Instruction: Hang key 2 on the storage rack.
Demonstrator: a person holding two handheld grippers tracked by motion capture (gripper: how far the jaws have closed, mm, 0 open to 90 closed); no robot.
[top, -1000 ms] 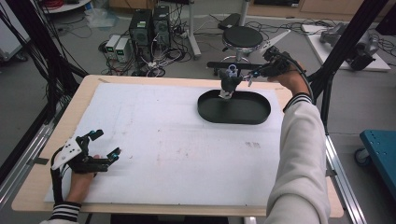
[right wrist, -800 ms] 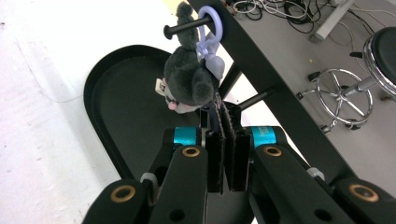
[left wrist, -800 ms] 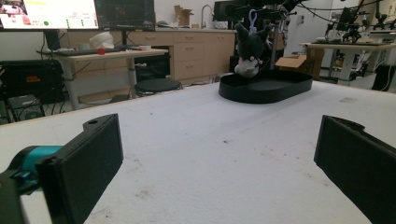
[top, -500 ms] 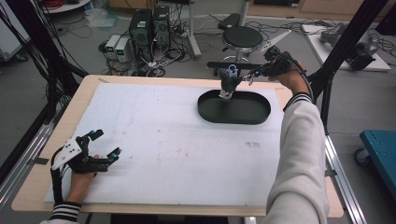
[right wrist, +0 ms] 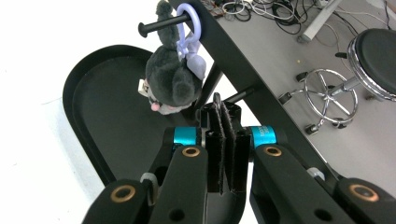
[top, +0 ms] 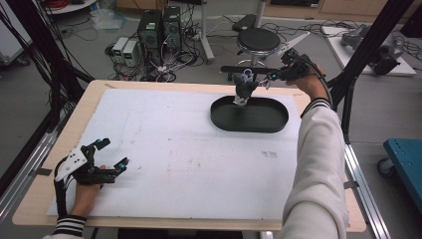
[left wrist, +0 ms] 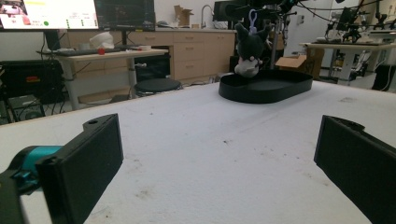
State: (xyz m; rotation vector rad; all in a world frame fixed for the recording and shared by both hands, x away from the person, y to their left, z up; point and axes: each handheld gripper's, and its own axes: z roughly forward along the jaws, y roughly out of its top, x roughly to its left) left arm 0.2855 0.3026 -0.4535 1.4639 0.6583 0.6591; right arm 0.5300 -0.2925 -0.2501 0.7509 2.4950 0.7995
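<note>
White table (top: 164, 149), nothing has shifted: plush toy (right wrist: 170, 81) hangs on peg, upper centre; right gripper (right wrist: 226, 135) jaws pressed together, apparently empty; left gripper (top: 112, 155) jaws wide.

Layout: tray far right on the table, toy hung over it, grippers at opposite corners.

Oval tray (top: 268, 119) sits on the mat (top: 174, 149) at the table's (top: 40, 199) far right. Plush toy (top: 244, 89) hangs by its loop (right wrist: 186, 18) from a peg (right wrist: 159, 24) on a rack (top: 239, 68) at the tray's far edge, dangling above the tray's far-left part. Right gripper (top: 271, 77) is just right of the toy, above the far rim. Left gripper (top: 113, 157) rests on the mat at near left, well apart from the tray. Stool (top: 258, 40) and computer boxes (top: 159, 30) stand on the floor behind the table.
</note>
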